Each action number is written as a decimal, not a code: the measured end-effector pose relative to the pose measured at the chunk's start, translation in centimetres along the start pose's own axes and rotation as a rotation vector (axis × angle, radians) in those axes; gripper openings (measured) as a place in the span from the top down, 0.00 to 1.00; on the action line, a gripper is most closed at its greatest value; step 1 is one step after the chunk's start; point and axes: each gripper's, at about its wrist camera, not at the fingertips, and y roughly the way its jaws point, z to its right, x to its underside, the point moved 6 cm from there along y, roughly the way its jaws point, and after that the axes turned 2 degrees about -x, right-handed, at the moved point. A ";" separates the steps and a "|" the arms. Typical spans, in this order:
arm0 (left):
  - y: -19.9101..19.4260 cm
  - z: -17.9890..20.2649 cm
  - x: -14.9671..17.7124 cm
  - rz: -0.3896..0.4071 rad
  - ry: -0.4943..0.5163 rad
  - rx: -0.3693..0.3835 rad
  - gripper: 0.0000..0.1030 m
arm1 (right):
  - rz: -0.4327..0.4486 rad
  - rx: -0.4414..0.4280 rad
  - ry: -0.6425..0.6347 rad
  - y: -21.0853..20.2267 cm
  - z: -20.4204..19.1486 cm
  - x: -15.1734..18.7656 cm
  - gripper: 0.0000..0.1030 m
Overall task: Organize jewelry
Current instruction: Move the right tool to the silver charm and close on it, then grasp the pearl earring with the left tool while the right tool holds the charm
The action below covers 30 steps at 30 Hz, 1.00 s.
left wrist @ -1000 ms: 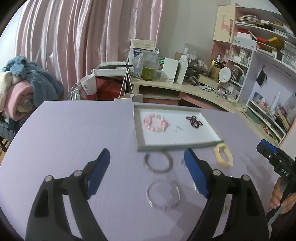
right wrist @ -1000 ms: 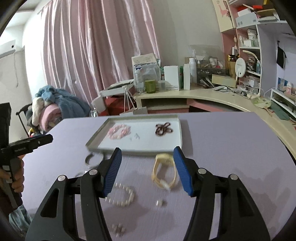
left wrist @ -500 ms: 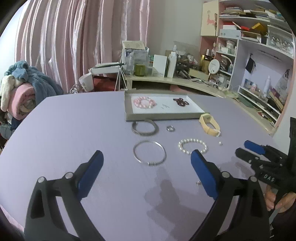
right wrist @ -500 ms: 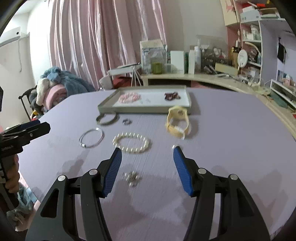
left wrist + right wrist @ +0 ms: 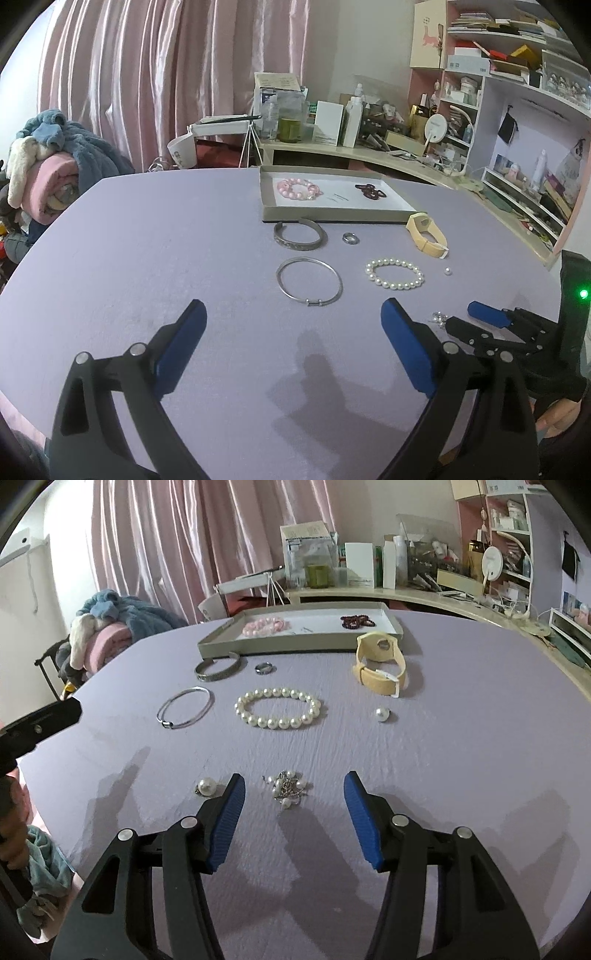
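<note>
- The table (image 5: 461, 709) has a lilac top, and all the jewelry lies on it in front of the two grippers.
- The grey tray (image 5: 295, 644) stands at the far side of the table; inside it lie a pink bead bracelet (image 5: 264, 624) on the left and a dark red bracelet (image 5: 357, 621) on the right.
- The left gripper (image 5: 293, 336) hangs over bare table with its jaws wide apart and nothing between them; the jaws have just been opening further.
- The right gripper (image 5: 293, 805) stands about half open and low over the table, holding nothing.
- The beige watch (image 5: 380, 664) lies just in front of the right corner of the tray.
- The pearl bracelet (image 5: 277, 708) lies in the middle, well ahead of the right gripper.
- The thin silver bangle (image 5: 309, 282) lies ahead of the left gripper, between the lines of its two fingers but apart from them.
- The wide silver cuff (image 5: 299, 239) lies beyond the bangle, just beside the tray wall.
- The small pearl cluster (image 5: 286, 786) lies between the right fingertips, touching neither pad.
- A small ring (image 5: 264, 668) lies right of the cuff.
- One loose pearl (image 5: 206, 786) lies just outside the right gripper's left finger; another loose pearl (image 5: 382, 713) lies below the watch.
</note>
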 end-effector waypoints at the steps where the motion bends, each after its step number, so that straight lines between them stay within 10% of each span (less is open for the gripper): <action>1: 0.0 -0.1 0.0 0.001 0.000 0.000 0.07 | -0.008 0.007 -0.003 0.2 -0.1 0.1 0.46; 30: 1.5 2.0 1.4 -0.062 0.006 0.055 0.07 | 0.018 0.065 0.023 -1.1 2.0 -1.4 0.94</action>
